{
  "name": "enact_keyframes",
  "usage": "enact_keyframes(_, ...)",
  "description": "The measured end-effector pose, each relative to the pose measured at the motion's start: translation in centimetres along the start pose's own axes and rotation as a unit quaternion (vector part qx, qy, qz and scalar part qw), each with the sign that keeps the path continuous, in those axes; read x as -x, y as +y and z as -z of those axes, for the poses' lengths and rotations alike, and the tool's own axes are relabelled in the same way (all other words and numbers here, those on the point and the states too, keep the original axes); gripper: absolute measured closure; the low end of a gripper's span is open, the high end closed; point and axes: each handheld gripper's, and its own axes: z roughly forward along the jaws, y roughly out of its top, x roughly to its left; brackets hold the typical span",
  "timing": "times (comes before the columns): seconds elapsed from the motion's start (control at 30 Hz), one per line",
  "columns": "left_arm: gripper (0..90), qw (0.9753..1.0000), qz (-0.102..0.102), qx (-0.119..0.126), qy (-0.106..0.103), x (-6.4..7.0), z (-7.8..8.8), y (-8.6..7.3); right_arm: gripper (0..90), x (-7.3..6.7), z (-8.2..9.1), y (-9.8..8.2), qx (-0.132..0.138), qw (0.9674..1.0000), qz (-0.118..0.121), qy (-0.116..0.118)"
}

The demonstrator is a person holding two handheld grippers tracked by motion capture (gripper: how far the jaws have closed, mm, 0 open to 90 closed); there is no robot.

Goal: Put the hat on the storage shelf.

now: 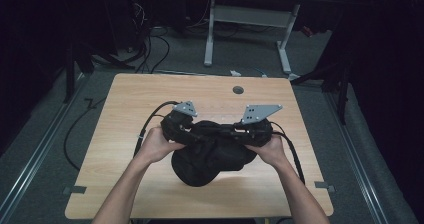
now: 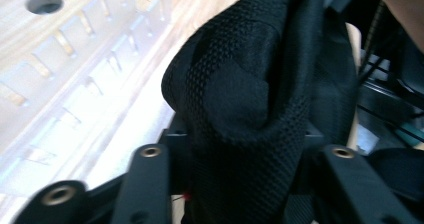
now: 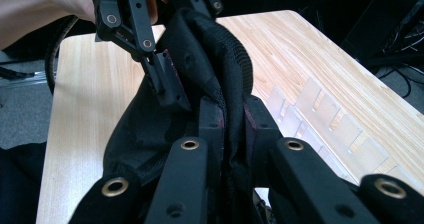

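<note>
A black mesh fabric item (image 1: pixel 210 161) hangs bunched over the wooden table (image 1: pixel 145 91), held up between both hands. My left gripper (image 1: pixel 204 129) grips its left part; in the left gripper view a thick fold of the mesh (image 2: pixel 240 94) fills the gap between the jaws of this gripper (image 2: pixel 245 139). My right gripper (image 1: pixel 229 130) is shut on a thin fold of the fabric (image 3: pixel 220 49), whose edge is pinched between the red-edged pads (image 3: pixel 212 121). The left gripper's pad (image 3: pixel 167 84) presses on the same fold just beyond it.
A clear plastic slotted piece (image 3: pixel 325 119) lies on the table beside the fabric (image 2: pixel 75 59). A round cable hole (image 1: pixel 238 90) sits near the table's far edge. Cables trail off the left side (image 1: pixel 150 119). A white-legged desk (image 1: pixel 250 14) stands behind.
</note>
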Motion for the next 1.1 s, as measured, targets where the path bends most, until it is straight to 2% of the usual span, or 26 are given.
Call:
enact_keyframes(0.23,80.8,0.9997,-0.015,-0.018,-0.009,0.6,0.7,-0.3,81.3,0.0,-0.5,0.5,-0.003,1.0,0.007,0.001)
enact_keyframes(0.37,84.4,0.9997,-0.02,-0.012,-0.012,0.8,1.1,-0.3,79.3,0.0,-0.5,0.7,0.003,0.9999,0.006,0.008)
enact_keyframes(0.43,85.1,0.9997,-0.02,-0.008,-0.012,0.8,1.4,-0.3,73.6,-0.1,-0.5,0.6,0.005,0.9999,0.0,0.011)
enact_keyframes(0.47,85.3,0.9997,-0.021,-0.005,-0.011,0.9,1.5,-0.3,65.4,0.0,-0.4,0.5,0.01,0.9998,-0.014,0.01)
enact_keyframes(0.5,85.3,0.9997,-0.021,-0.002,-0.01,0.9,1.6,-0.3,65.4,0.0,-0.4,0.5,0.01,0.9998,-0.014,0.01)
enact_keyframes(0.53,85.4,0.9997,-0.024,0.0,-0.009,1.0,1.7,-0.3,61.5,0.0,-0.4,0.4,0.014,0.9997,-0.019,0.01)
enact_keyframes(0.67,85.6,0.9998,-0.018,0.011,-0.005,0.9,2.1,-0.2,48.3,-0.1,0.2,0.1,0.018,0.9991,-0.037,-0.006)
enact_keyframes(0.73,85.6,0.9996,-0.015,0.023,0.0,0.7,2.5,-0.1,45.7,-0.1,0.8,0.0,0.029,0.9986,-0.042,-0.014)
enact_keyframes(0.87,85.6,0.9987,-0.009,0.048,0.011,0.6,3.5,0.3,41.0,0.2,2.6,-0.4,0.059,0.9958,-0.068,-0.015)
enact_keyframes(0.93,85.6,0.9976,-0.001,0.067,0.017,0.4,4.1,0.6,41.1,0.1,3.4,-1.2,0.073,0.9939,-0.077,-0.03)
enact_keyframes(0.97,85.6,0.9969,0.003,0.076,0.02,0.3,4.4,0.7,40.7,0.2,4.1,-2.1,0.079,0.9915,-0.092,-0.046)
enact_keyframes(1.0,85.6,0.9962,0.006,0.084,0.022,0.2,4.7,0.9,40.7,0.2,4.1,-2.1,0.079,0.9915,-0.092,-0.046)
enact_keyframes(1.1,85.5,0.9931,0.021,0.111,0.031,-0.2,5.4,1.3,39.7,0.1,4.8,-3.9,0.078,0.988,-0.113,-0.07)
